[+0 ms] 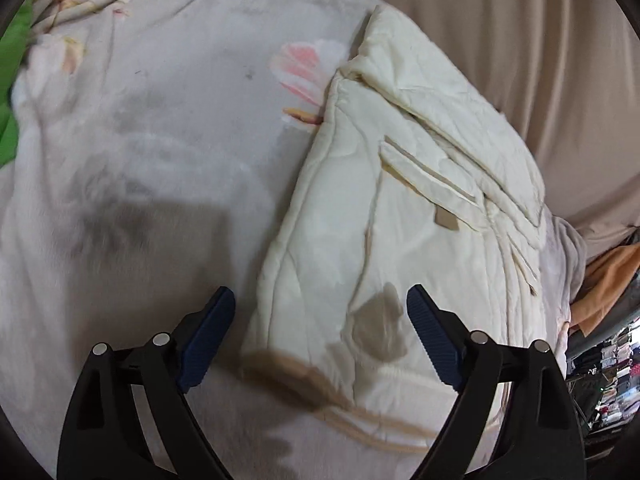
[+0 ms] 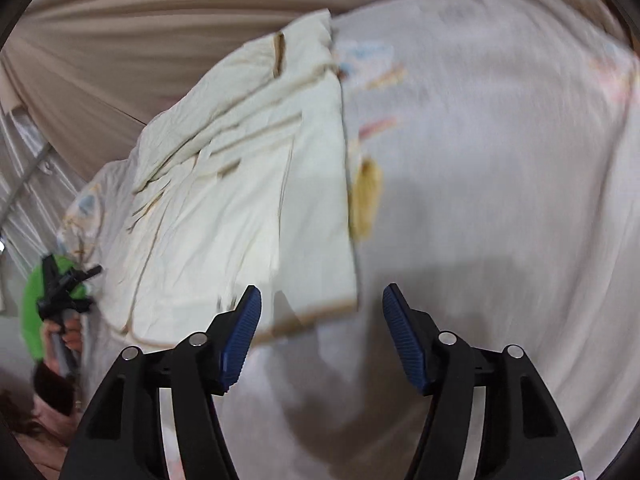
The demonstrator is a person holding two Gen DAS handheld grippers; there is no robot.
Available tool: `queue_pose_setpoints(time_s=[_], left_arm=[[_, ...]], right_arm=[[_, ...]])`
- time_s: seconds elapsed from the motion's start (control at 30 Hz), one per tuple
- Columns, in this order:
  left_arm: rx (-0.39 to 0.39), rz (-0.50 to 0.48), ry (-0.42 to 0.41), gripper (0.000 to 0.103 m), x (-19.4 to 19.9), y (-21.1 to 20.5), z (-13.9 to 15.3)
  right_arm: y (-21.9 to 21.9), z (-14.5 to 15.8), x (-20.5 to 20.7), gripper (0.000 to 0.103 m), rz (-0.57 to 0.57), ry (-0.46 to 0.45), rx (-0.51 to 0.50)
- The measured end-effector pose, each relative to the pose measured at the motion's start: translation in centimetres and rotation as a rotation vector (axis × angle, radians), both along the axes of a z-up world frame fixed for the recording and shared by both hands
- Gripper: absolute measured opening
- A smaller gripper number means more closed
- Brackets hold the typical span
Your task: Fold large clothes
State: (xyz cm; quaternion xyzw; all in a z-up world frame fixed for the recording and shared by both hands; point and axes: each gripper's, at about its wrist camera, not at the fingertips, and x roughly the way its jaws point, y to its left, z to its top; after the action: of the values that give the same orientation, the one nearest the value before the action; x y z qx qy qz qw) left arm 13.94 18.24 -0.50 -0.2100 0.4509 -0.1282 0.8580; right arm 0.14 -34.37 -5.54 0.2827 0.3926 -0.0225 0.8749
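A cream padded jacket [image 1: 400, 208] lies folded into a long block on a pale floral blanket [image 1: 140, 160]. A pocket flap with a tan tab shows on its top. My left gripper [image 1: 320, 312] is open and empty just above the jacket's near hem. In the right wrist view the jacket [image 2: 240, 200] lies to the left on the blanket [image 2: 500, 200]. My right gripper [image 2: 322, 312] is open and empty over the jacket's near right corner. The left gripper [image 2: 64, 284] shows small at the far left, held in a hand.
A beige curtain [image 1: 520, 40] hangs behind the bed. Orange cloth [image 1: 612, 280] and cluttered shelves [image 1: 608, 368] sit at the right edge. A green patch [image 1: 12, 60] shows at the far left. The blanket spreads wide beside the jacket.
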Motion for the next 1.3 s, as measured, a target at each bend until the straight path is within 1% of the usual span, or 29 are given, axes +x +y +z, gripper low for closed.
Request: queue_pose_setpoints(time_s=[0.03,0.07,0.13,0.2,0.23,0.3,0.33,0.37,0.4,0.43,0.47,0.53,0.57,0.6,0.7,0.83,0.93,1.0,1.07,1.1,1.2,1.27,1.3], left_arm=[[0.017,-0.010,-0.014,0.086,-0.7,-0.4,0.1],[0.018,-0.016,-0.014,0.086,-0.9,-0.7,0.1],[-0.018,-0.023,-0.017,0.086,-1.3,-1.4,0.1],[-0.041,-0.028,-0.020,0.086,-1.1,-1.8,0.2],[-0.053,-0.019,-0.024,0.083,-1.1,-2.0,0.2],[-0.076,-0.017,-0.027,0.072,-0.9,-2.1,0.2],[-0.076,-0.011,-0.027,0.062,-0.7,-2.3,0.2],[-0.071,-0.007,-0.029,0.051,-0.6,-2.5,0.2],[-0.065,-0.005,-0.032,0.045,-0.5,-2.7,0.3],[-0.064,-0.008,-0.034,0.037,-0.6,-2.8,0.3],[-0.067,-0.007,-0.039,0.027,-0.7,-2.8,0.6],[-0.073,-0.007,-0.055,0.017,-0.9,-2.7,1.1],[-0.078,-0.009,-0.073,0.015,-1.3,-2.5,1.7],[-0.082,-0.012,-0.095,0.014,-1.9,-2.4,2.3],[-0.089,-0.034,-0.159,0.011,-3.8,-2.2,4.4],[-0.117,-0.081,-0.240,0.010,-8.3,-1.5,7.2],[-0.142,-0.100,-0.299,0.010,-12.7,-0.1,9.0],[-0.182,-0.091,-0.334,0.010,-15.9,1.5,10.4],[-0.221,-0.074,-0.389,0.010,-19.0,3.1,12.2],[-0.234,-0.067,-0.430,0.009,-20.3,3.5,13.3],[-0.221,-0.061,-0.532,0.009,-22.3,3.3,16.0],[-0.213,-0.075,-0.566,0.009,-21.5,2.3,17.1],[-0.201,-0.081,-0.567,0.009,-20.7,2.0,17.4]], right_arm=[[0.2,-0.5,-0.4,0.065,-0.009,-0.013,0.028],[0.4,-0.7,-1.2,0.068,-0.032,-0.044,0.034],[0.3,-0.7,-0.7,0.068,-0.043,-0.060,0.080],[0.3,-1.0,0.0,0.068,-0.041,-0.079,0.171],[0.3,-1.1,0.4,0.068,-0.048,-0.073,0.191],[0.6,-1.3,1.1,0.068,-0.055,-0.073,0.208],[0.8,-1.2,1.3,0.065,-0.063,-0.073,0.205],[1.1,-1.1,1.7,0.056,-0.062,-0.077,0.202],[1.3,-0.9,2.0,0.051,-0.064,-0.079,0.199],[1.5,-0.8,2.2,0.043,-0.076,-0.077,0.190],[1.7,-0.7,2.5,0.029,-0.085,-0.075,0.180],[2.1,-0.5,2.7,0.017,-0.094,-0.084,0.165],[2.3,-0.1,2.5,0.012,-0.095,-0.104,0.164],[2.5,0.3,2.3,0.011,-0.094,-0.130,0.156],[3.7,2.6,0.8,0.008,-0.086,-0.221,0.081],[5.3,5.4,-3.1,0.007,-0.071,-0.354,0.029],[5.9,6.8,-7.5,0.007,-0.060,-0.437,0.005],[6.0,7.6,-11.3,0.007,-0.054,-0.500,-0.001],[6.1,8.6,-15.0,0.007,-0.044,-0.571,-0.005],[6.3,9.3,-16.7,0.007,-0.032,-0.611,-0.009],[8.1,12.4,-19.9,0.007,-0.003,-0.717,-0.065],[9.0,14.5,-20.1,0.007,-0.008,-0.768,-0.115],[8.9,15.1,-19.5,0.007,-0.014,-0.776,-0.113]])
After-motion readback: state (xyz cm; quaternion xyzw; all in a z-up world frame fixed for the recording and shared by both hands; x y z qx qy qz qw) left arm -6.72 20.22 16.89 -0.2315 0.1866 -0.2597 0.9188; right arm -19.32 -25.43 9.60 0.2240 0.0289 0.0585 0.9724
